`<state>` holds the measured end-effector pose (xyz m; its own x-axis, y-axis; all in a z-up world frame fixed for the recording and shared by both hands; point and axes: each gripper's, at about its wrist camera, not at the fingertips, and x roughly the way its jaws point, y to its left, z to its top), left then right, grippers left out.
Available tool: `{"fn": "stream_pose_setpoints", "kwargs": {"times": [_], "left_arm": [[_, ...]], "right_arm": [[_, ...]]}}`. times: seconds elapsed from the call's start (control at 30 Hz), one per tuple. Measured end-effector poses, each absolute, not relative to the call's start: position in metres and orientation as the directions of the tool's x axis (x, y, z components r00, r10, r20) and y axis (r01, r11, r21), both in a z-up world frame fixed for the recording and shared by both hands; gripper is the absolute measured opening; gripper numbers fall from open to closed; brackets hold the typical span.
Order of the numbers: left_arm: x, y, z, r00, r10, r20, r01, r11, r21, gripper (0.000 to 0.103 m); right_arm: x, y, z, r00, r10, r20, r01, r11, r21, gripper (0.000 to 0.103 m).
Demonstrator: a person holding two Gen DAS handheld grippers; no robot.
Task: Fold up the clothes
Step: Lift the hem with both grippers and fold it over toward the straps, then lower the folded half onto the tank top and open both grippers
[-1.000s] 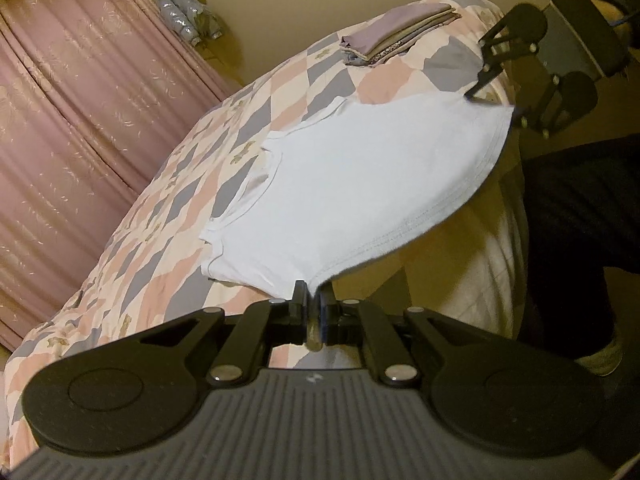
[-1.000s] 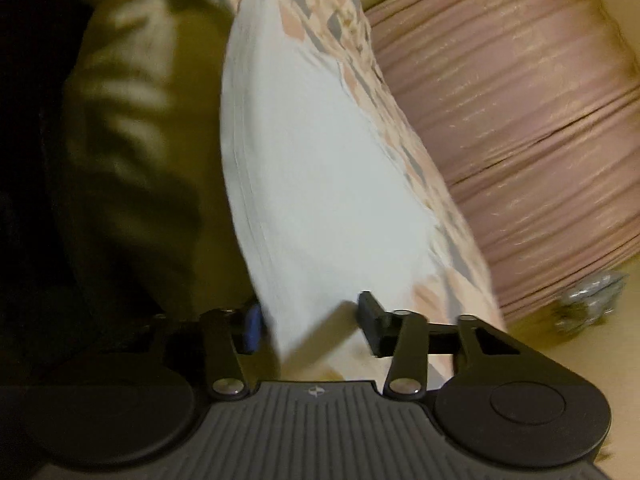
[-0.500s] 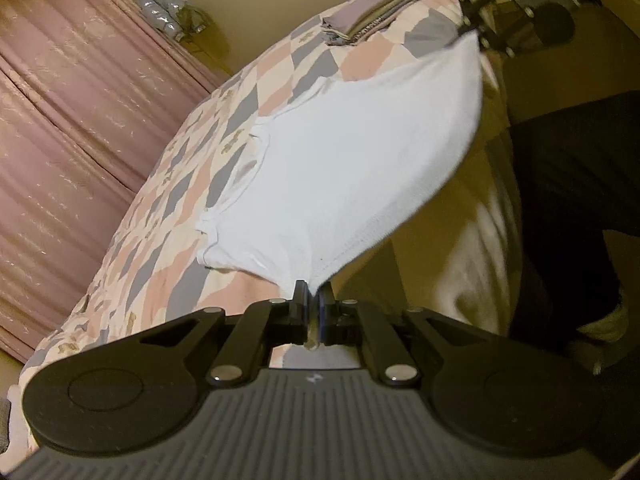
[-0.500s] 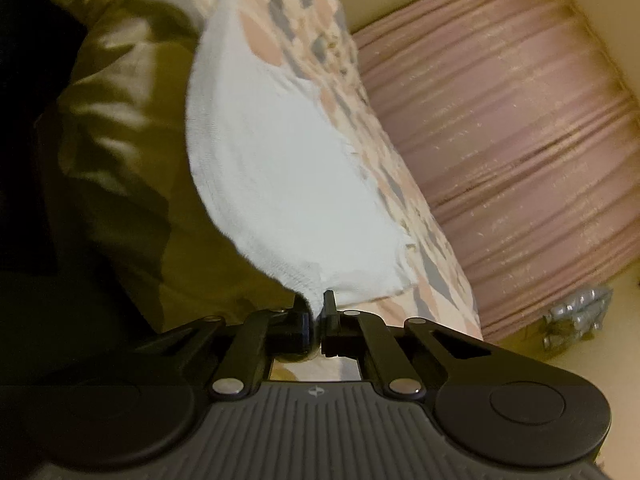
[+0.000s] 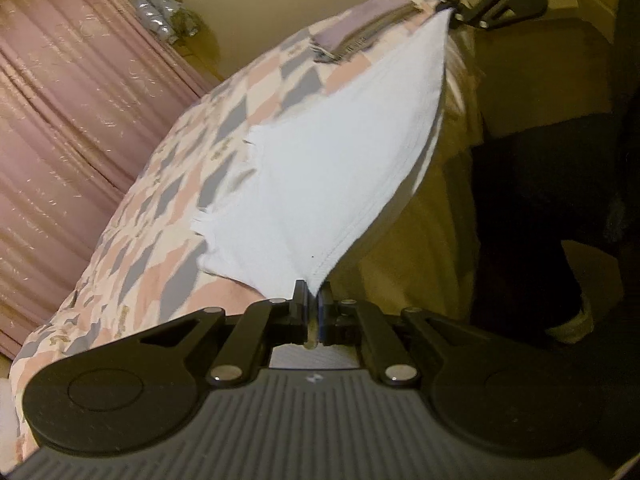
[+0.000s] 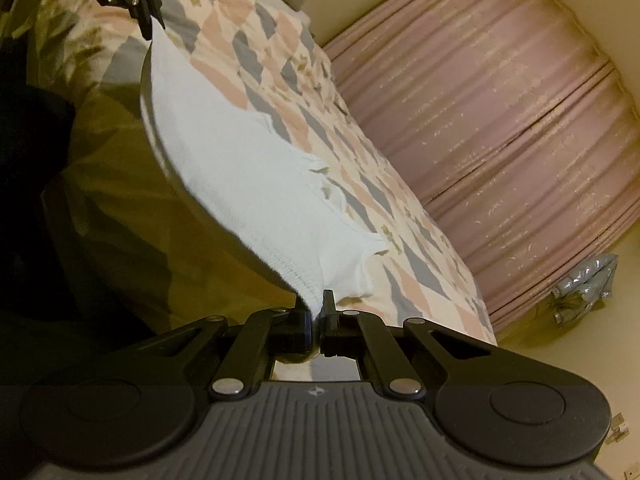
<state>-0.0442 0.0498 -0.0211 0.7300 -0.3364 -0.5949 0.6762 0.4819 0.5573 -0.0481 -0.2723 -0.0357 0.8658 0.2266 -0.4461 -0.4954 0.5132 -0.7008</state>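
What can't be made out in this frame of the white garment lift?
- White garment: its far end is motion-smeared in both wrist views, so sleeves or collar are unreadable.
- Folded grey-purple item on the bed: too small in the left wrist view to identify.
- Hem corners inside the left gripper and right gripper: hidden by the shut jaws.
- Silver bundle by the curtain: unidentifiable.
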Motion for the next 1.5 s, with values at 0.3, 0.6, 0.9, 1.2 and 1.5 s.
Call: {"fn": "stream_pose_setpoints", "kwargs": {"times": [0.3,0.6,0.9,1.2,1.5], "left_arm": [[0.096,0.052,0.003,0.687,-0.365,-0.629,0.699,0.57,0.433,0.003],[0.239,0.061,-0.043,0.559,-0.35,-0.751,0.705,0.677,0.209,0.007],[0.258,0.103,-0.044,0.618,-0.358,-0.7,0.568,0.819,0.083,0.023],[0.243,0.126,-0.05,0.637,-0.404,-0.656,0.447,0.888,-0.113,0.023],[0.25,0.109,-0.058,0.635,-0.449,-0.629,0.459,0.874,-0.161,0.022]], "right_arm": [[0.104,-0.303,-0.004,0.691,0.289,-0.663,-0.642,0.667,-0.378,0.002],[0.232,-0.312,-0.057,0.522,0.301,-0.798,-0.649,0.748,-0.142,0.008],[0.232,-0.348,-0.056,0.586,0.312,-0.748,-0.512,0.858,-0.043,0.04],[0.211,-0.365,-0.06,0.622,0.401,-0.672,-0.438,0.89,0.125,0.044],[0.221,-0.361,-0.068,0.64,0.435,-0.633,-0.428,0.886,0.176,0.05]]}}
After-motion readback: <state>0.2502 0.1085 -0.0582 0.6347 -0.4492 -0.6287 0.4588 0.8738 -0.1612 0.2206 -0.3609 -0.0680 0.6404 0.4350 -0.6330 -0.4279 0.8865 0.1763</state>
